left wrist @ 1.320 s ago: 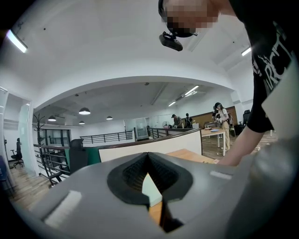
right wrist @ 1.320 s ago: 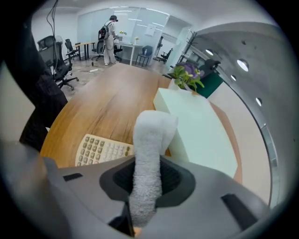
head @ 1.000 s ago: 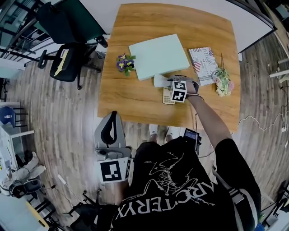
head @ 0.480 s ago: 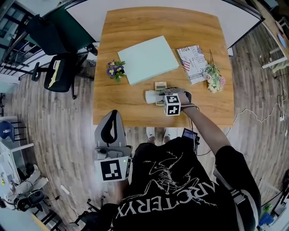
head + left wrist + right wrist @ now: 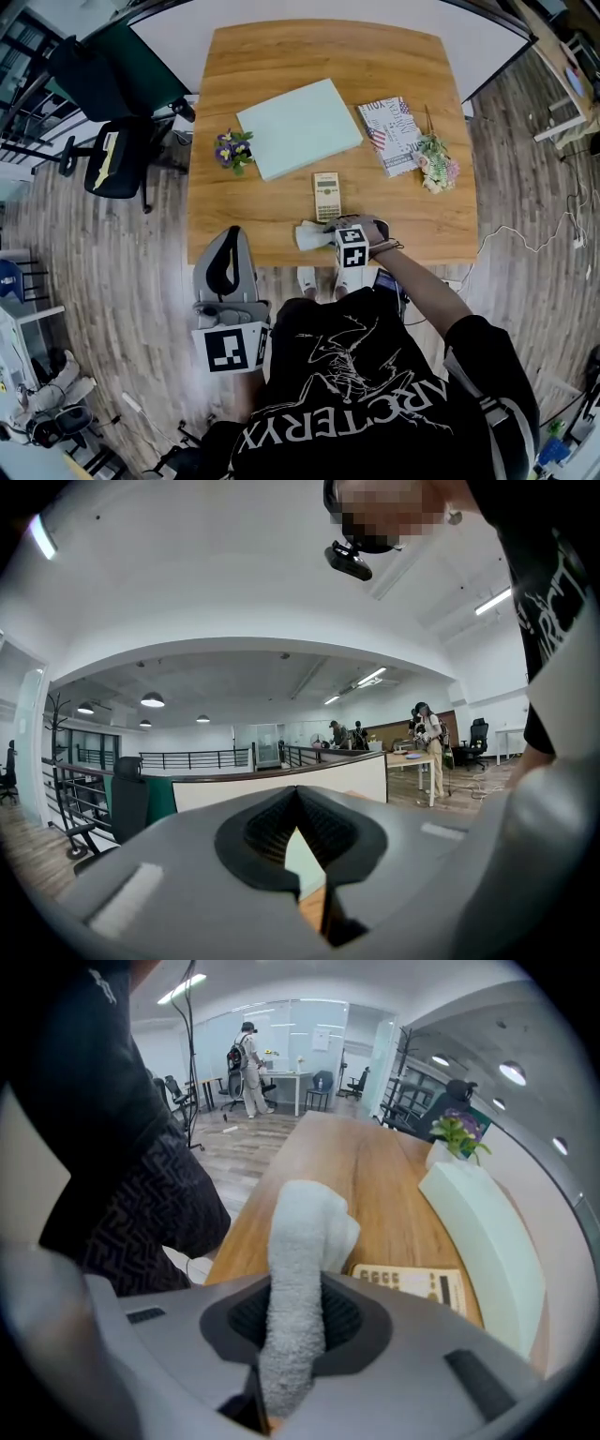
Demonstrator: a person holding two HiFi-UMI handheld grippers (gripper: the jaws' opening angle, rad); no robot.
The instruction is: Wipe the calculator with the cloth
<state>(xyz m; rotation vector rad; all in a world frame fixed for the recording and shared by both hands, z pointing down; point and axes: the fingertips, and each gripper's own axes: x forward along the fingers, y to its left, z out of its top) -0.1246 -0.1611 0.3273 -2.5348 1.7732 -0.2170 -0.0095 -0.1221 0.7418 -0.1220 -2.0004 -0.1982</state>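
1. Calculator (image 5: 325, 196) is laid flat on the wooden table (image 5: 375, 66), near the front edge, judged within easy reach.
2. Light green pad (image 5: 298, 127) is set behind it, clear of the wiping spot.
3. Left gripper (image 5: 298, 803) is held off the table beside the person's torso, jaws pressed together on nothing; judged idle.
4. Right gripper (image 5: 295, 1326) is pinched on the white cloth (image 5: 302, 1232), just in front of the calculator; contact between them cannot be told.
5. Calculator's near end is cut off by the gripper body in the right gripper view; keys are too small to read.
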